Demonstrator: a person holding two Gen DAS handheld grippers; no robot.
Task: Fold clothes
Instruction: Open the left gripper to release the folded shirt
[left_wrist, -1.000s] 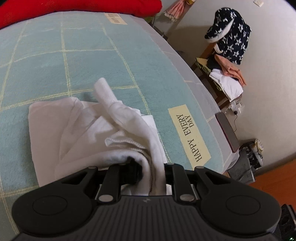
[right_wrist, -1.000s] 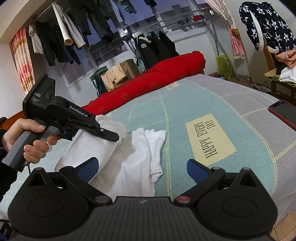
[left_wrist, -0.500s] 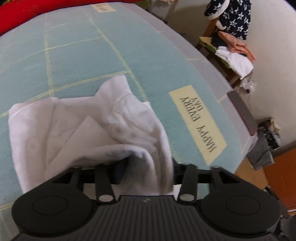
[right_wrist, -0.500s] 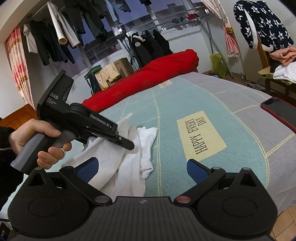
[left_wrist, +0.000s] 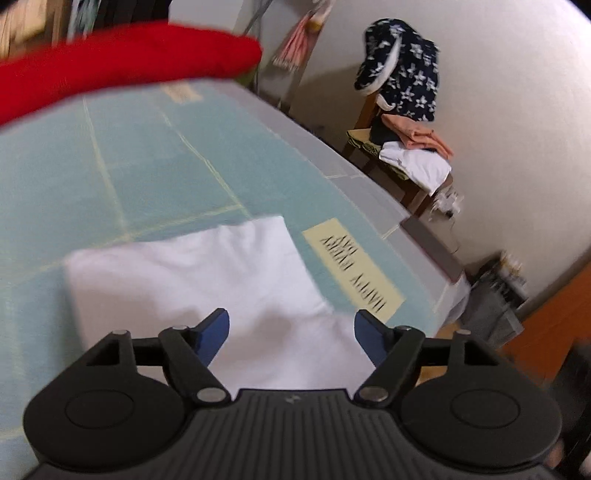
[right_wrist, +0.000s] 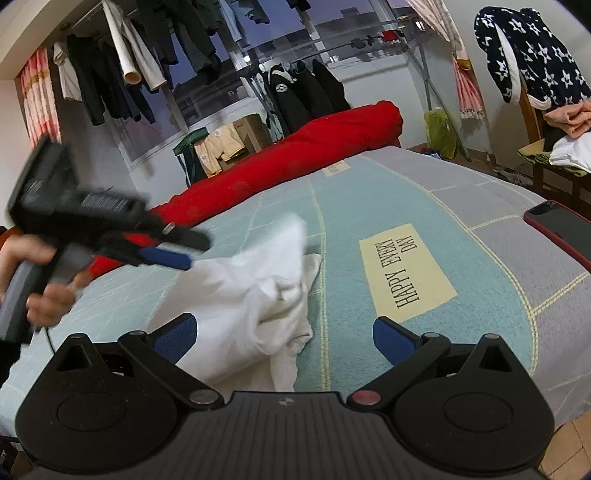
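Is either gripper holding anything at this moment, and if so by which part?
Nothing is held. The left gripper and right gripper are both open, and the crumpled white cotton garment lies loose on the bed.

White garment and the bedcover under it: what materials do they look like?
White garment: soft matte fabric, probably cotton knit; it slumps in loose rounded folds with no sheen. Bedcover: thicker woven or terry-like cloth, matte, with a yellow grid of lines and a printed label patch. Blur hides the weave.

A home bedroom: a bed (right_wrist: 480, 229), hanging clothes (right_wrist: 110, 66), a chair (left_wrist: 391, 173).
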